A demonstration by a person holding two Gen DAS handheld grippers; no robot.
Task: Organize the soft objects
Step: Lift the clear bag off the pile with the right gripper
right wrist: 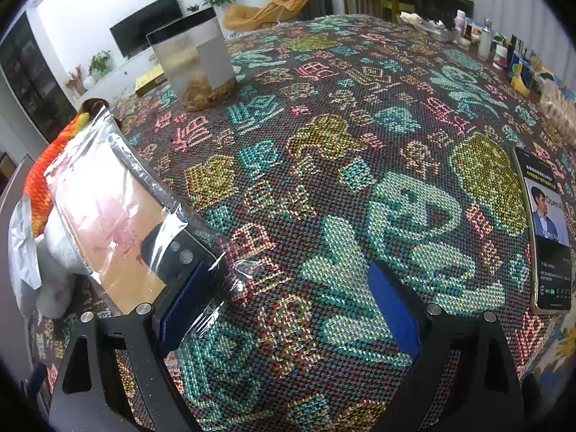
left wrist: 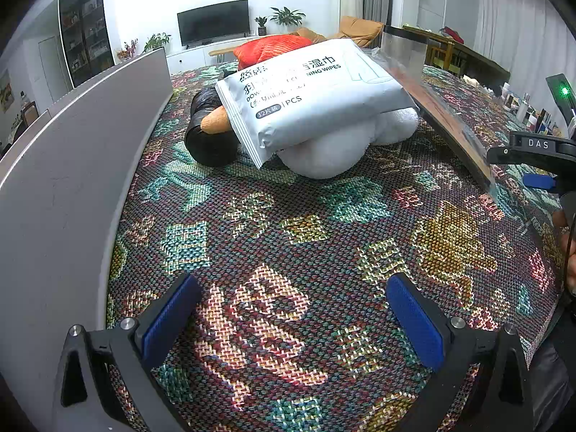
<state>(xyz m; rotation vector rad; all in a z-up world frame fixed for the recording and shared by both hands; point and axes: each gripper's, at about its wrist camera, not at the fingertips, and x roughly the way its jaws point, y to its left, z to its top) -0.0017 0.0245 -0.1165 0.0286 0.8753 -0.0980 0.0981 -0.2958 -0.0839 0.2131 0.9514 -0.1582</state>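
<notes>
left wrist view: left gripper spread wide, holding nothing, low over the woven cloth. wipes pack lies on a white plush ahead. right gripper spread too, left finger touching a plastic-wrapped flat pack.

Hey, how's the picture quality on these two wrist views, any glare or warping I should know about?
Left wrist view: fisheye bends the grey panel into a curve; wipes pack print partly washed out by glare. Right wrist view: plastic-wrapped flat package throws bright reflections; corners vignette black.
</notes>
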